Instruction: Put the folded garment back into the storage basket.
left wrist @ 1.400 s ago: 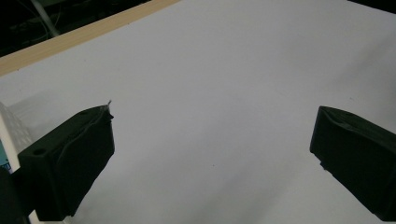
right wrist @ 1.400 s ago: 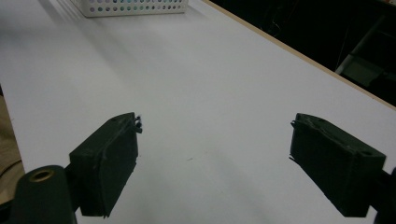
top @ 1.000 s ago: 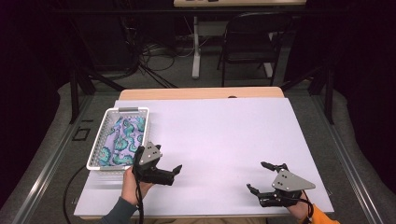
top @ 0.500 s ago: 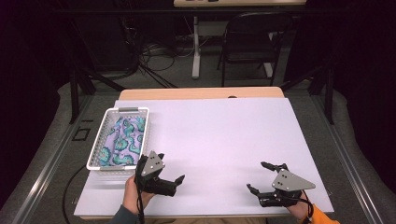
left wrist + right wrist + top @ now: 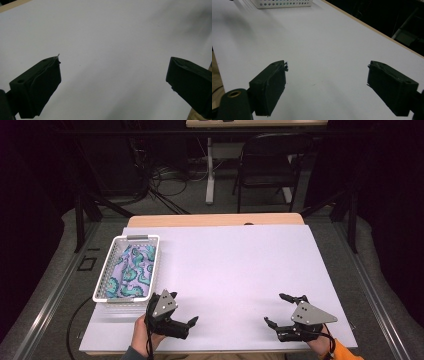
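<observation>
A white perforated basket (image 5: 99,290) stands at the table's left side with a teal-and-purple patterned cloth (image 5: 131,270) lying in it. My left gripper (image 5: 188,325) rests on the white tabletop (image 5: 225,265) just in front of the basket's near end, jaws open and pointing right. The left gripper view shows its jaws (image 5: 113,85) wide apart over bare white surface. My right gripper (image 5: 275,309) sits near the front right edge, open, jaws pointing left. In the right gripper view the gripper (image 5: 327,85) holds nothing, and the basket (image 5: 284,3) shows far off at the top.
The white tabletop spreads wide between and beyond the two grippers. A wooden strip (image 5: 215,220) borders the table's far edge. A black chair (image 5: 265,165) and cables (image 5: 165,180) lie on the floor behind the table.
My left gripper has drawn back toward the front edge of the table, away from the basket. The right gripper has stayed put.
</observation>
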Demonstrator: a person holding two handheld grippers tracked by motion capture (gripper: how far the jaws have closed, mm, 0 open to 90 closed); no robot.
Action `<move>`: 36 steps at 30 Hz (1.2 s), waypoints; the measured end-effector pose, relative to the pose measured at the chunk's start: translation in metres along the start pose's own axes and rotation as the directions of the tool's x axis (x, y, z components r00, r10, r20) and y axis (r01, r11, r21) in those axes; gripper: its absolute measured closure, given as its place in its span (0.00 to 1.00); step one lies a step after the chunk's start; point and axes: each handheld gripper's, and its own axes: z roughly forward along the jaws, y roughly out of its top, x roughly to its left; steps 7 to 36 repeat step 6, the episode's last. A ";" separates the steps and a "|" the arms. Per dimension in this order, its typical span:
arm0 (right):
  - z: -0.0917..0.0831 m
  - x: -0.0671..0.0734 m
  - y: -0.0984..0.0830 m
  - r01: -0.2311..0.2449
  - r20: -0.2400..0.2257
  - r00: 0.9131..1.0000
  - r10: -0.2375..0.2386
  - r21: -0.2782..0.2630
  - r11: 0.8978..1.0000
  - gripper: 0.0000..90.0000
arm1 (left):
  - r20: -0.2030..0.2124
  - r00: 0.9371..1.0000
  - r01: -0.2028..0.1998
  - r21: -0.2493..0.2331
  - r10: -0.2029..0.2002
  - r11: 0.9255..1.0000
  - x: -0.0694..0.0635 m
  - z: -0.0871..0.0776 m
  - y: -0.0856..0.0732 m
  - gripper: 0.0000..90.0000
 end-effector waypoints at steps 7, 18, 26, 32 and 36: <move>0.000 0.000 0.000 0.002 0.000 1.000 -0.002 0.000 1.000 0.16 | 0.002 1.000 -0.007 0.005 0.007 1.000 0.000 0.002 0.000 0.00; 0.000 0.000 0.000 0.002 0.000 1.000 -0.002 0.000 1.000 0.16 | 0.002 1.000 -0.007 0.005 0.007 1.000 0.000 0.002 0.000 0.00; 0.000 0.000 0.000 0.002 0.000 1.000 -0.002 0.000 1.000 0.16 | 0.002 1.000 -0.007 0.005 0.007 1.000 0.000 0.002 0.000 0.00; 0.000 0.000 0.000 0.002 0.000 1.000 -0.002 0.000 1.000 0.16 | 0.002 1.000 -0.007 0.005 0.007 1.000 0.000 0.002 0.000 0.00; 0.000 0.000 0.000 0.002 0.000 1.000 -0.002 0.000 1.000 0.16 | 0.002 1.000 -0.007 0.005 0.007 1.000 0.000 0.002 0.000 0.00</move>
